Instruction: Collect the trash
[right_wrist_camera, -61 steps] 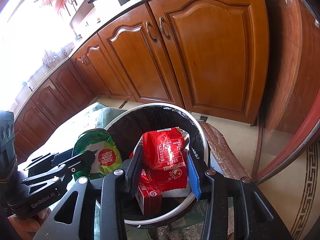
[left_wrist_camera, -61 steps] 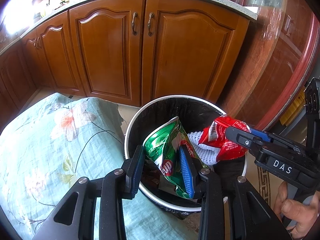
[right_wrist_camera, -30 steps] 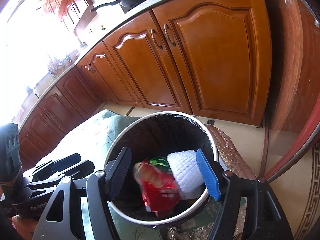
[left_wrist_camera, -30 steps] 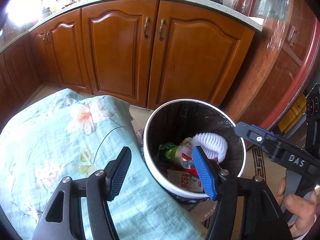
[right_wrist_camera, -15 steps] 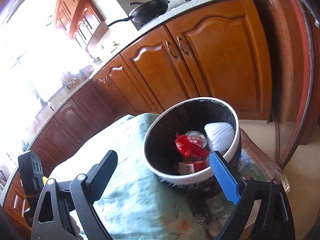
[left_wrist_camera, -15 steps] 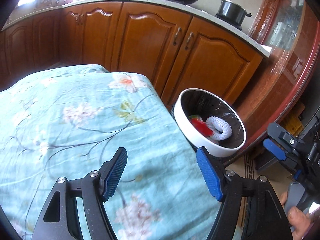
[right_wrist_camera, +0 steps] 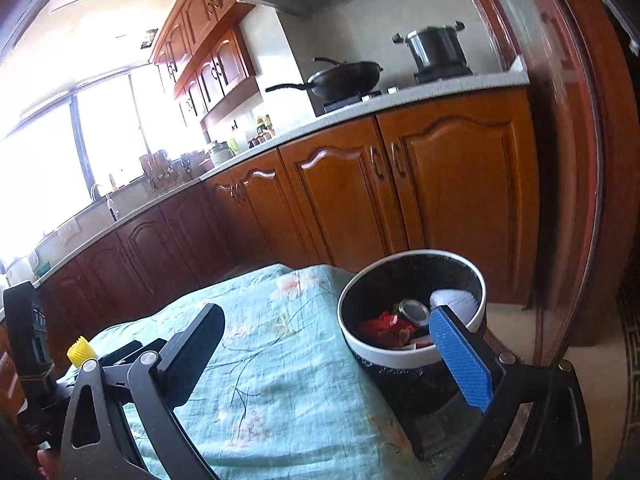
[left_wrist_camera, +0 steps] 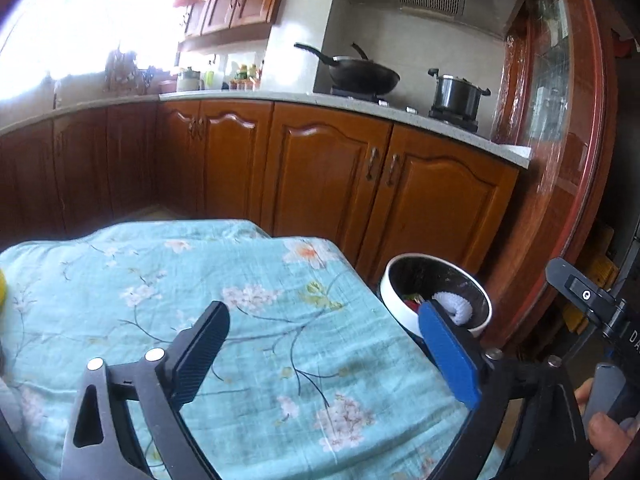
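The white-rimmed trash bin (left_wrist_camera: pixel 394 304) (right_wrist_camera: pixel 400 354) stands on the floor past the table's far right corner. Inside lie a red wrapper (right_wrist_camera: pixel 384 328), a round can top (right_wrist_camera: pixel 414 312) and a white foam net (right_wrist_camera: pixel 456 300) (left_wrist_camera: pixel 454 306). My left gripper (left_wrist_camera: pixel 324 354) hovers over the floral tablecloth (left_wrist_camera: pixel 240 320), its jaws opening with nothing between them. My right gripper (right_wrist_camera: pixel 326 360) is also back from the bin, jaws opening and empty. A yellow foam net (right_wrist_camera: pixel 82 350) lies on the cloth at the left, beside the left gripper's body (right_wrist_camera: pixel 32 344).
Wooden cabinets (left_wrist_camera: pixel 320 176) run behind the table and bin, under a counter with a wok (left_wrist_camera: pixel 360 74) and a pot (left_wrist_camera: pixel 456 94). A curved wood-and-glass partition (left_wrist_camera: pixel 560 160) rises right of the bin. A hand (left_wrist_camera: pixel 604 428) holds the right gripper's handle.
Both grippers let their wrappers drop into the bin, then pulled back and up over the table. Their jaws spread wider, and the bin now looks smaller and farther away.
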{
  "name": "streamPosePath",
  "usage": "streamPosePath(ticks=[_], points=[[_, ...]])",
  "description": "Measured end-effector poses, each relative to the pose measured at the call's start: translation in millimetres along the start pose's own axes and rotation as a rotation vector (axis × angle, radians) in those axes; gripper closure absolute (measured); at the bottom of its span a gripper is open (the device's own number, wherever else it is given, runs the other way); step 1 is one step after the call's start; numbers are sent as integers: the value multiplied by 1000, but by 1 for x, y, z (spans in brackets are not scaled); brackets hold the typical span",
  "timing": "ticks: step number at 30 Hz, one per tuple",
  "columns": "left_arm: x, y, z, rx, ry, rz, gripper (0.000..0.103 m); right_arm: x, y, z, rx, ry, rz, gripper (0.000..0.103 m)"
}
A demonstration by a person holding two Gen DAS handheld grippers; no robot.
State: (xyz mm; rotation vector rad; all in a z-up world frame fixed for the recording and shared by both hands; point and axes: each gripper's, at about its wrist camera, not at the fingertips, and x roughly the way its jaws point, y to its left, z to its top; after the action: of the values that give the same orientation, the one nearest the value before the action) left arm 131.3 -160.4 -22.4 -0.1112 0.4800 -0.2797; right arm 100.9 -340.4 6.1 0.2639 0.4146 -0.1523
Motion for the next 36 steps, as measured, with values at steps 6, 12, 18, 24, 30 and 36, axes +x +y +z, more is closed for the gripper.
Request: streamPosePath(ticks=[6,12,18,24,30,36], points=[[-31,-12,-27,113,-166,141,1,-4,14,-23,-82,-92,-70,0],[-37,-12,-46,106,-147,133,1,8,10,-37,-44,-45,-55,0],[-23,-4,-40,85,-117,146,1,12,10,-44,-56,-38,-78,0],[-16,2,-33,86,-105,166,1,16,10,-47,-63,-22,-72,0],[-12,7,-32,89,-99,168,1,18,14,-50,-78,-15,-62,0],[-10,10,-31,99,-104,167,1,19,16,-51,-80,-8,-51,0]])
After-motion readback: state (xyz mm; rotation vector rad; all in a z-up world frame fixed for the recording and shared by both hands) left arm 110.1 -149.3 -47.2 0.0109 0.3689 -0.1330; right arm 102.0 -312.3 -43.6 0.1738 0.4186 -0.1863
